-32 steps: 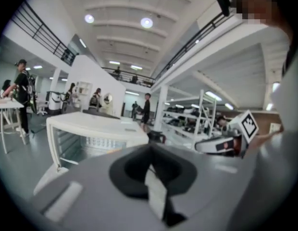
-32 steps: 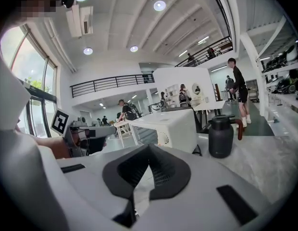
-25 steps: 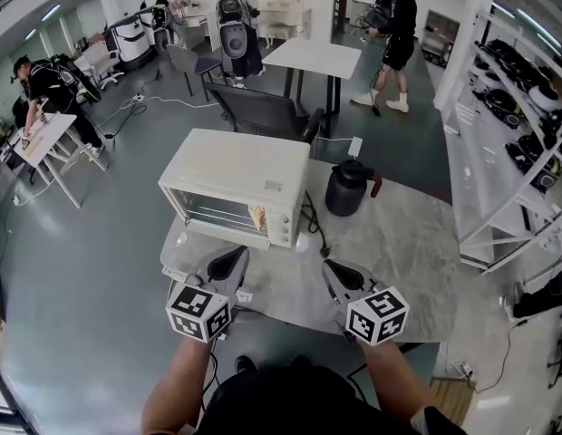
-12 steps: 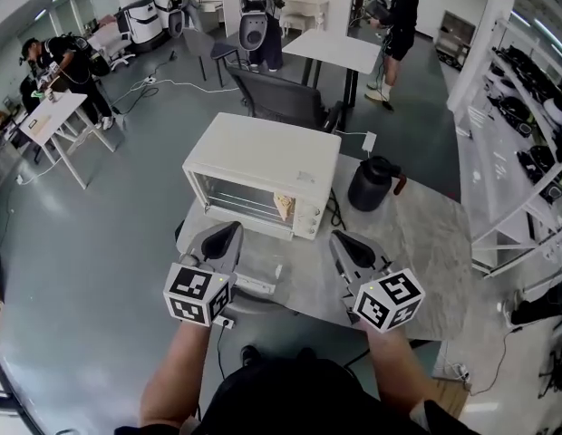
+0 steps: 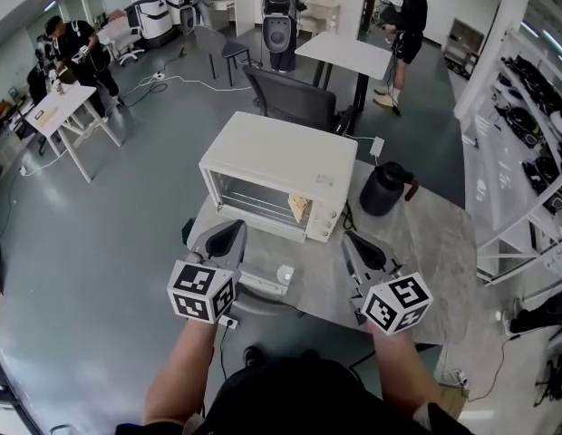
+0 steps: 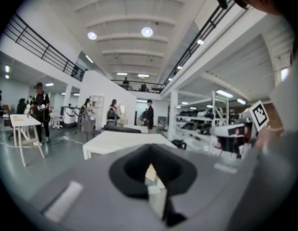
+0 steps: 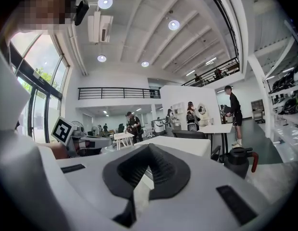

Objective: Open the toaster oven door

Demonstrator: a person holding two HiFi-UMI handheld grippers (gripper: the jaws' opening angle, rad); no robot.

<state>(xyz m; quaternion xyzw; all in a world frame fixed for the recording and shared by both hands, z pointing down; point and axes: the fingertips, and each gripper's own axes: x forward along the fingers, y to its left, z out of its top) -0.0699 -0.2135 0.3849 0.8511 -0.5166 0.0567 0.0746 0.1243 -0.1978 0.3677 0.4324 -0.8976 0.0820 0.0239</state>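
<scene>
A cream toaster oven (image 5: 279, 172) stands on the grey marble table (image 5: 417, 243), its glass door (image 5: 254, 205) closed and facing me, a control panel at its right end. My left gripper (image 5: 229, 236) hovers shut and empty just in front of the door's lower left. My right gripper (image 5: 361, 247) is shut and empty too, in front of the oven's right corner. In the left gripper view the oven's top (image 6: 125, 141) shows beyond the shut gripper (image 6: 150, 170). In the right gripper view the oven (image 7: 180, 146) lies behind the shut gripper (image 7: 146, 174).
A black kettle (image 5: 387, 189) with a red handle sits right of the oven, also the kettle (image 7: 239, 161) in the right gripper view. A small white round object (image 5: 285, 275) and a power strip (image 5: 259, 285) lie near the table's front edge. A chair (image 5: 295, 101), tables and people stand beyond.
The view has shifted so the oven and table sit further right in the head view. Both grippers stay shut in front of the oven, at much the same distance.
</scene>
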